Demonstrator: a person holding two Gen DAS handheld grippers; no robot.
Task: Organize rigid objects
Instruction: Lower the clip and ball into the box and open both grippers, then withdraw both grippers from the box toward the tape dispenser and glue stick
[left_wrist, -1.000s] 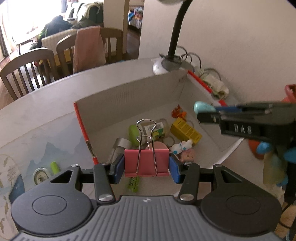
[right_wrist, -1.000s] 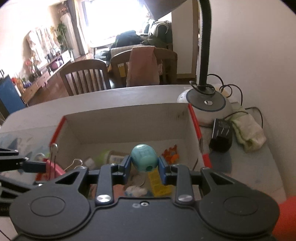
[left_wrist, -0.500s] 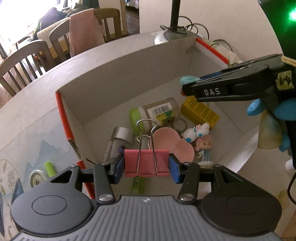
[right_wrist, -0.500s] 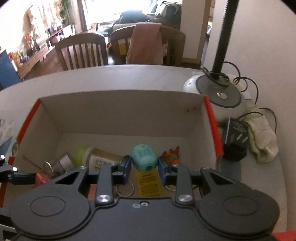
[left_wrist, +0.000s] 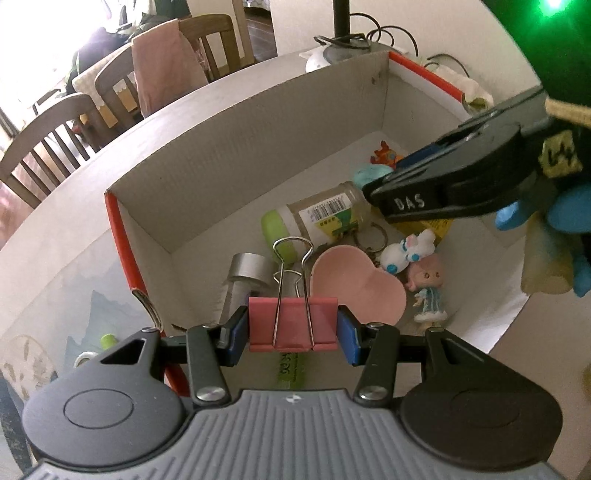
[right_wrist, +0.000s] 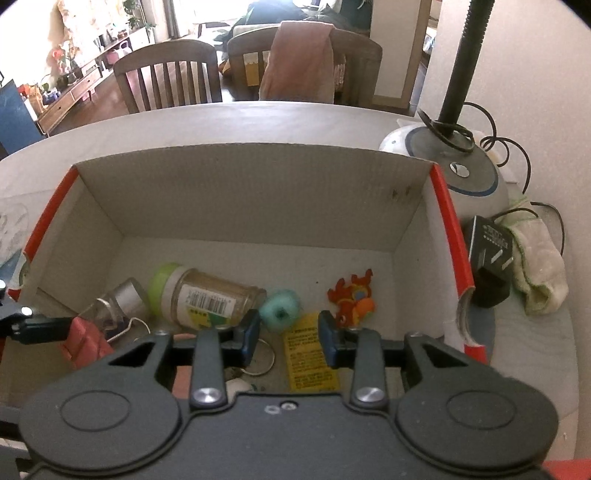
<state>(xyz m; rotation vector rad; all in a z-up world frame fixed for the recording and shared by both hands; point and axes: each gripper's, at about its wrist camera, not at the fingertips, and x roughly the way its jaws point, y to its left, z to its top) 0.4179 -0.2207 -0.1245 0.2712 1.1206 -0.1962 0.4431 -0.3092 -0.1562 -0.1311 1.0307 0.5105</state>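
So from the left wrist camera, the left gripper (left_wrist: 293, 329) is clamped on a pink binder clip (left_wrist: 293, 324), squeezing it by its two ends with the wire handles pointing forward and up, which looks like a carry grip, holding it over the near edge of the cardboard box (left_wrist: 236, 155) for a drop. Straight ahead of the fingers inside the box there's a pink heart-shaped dish (left_wrist: 354, 288), a clear jar with a lime green lid (left_wrist: 317, 221) lying on its side further ahead, a small silver-capped bottle (left_wrist: 247, 273) ahead-left, and two little figurines, one white (left_wrist: 406, 251) and one with pink hair (left_wrist: 428, 284), ahead-right. The right gripper (left_wrist: 376, 188) pokes in from the right, its side on to this camera. Switching to the right wrist camera, the right gripper (right_wrist: 288, 332) is spread wide with nothing between the pads, and the teal ball-shaped toy (right_wrist: 279, 314) sits blurry just ahead of the left finger, not gripped, beside the jar (right_wrist: 207, 295). My guess is it's being dropped in. Ahead-right is an orange and red dragon charm (right_wrist: 352, 297), and under the fingers a yellow printed packet (right_wrist: 312, 354) plus a key ring (right_wrist: 264, 358). The binder clip (right_wrist: 83, 341) shows up far left.
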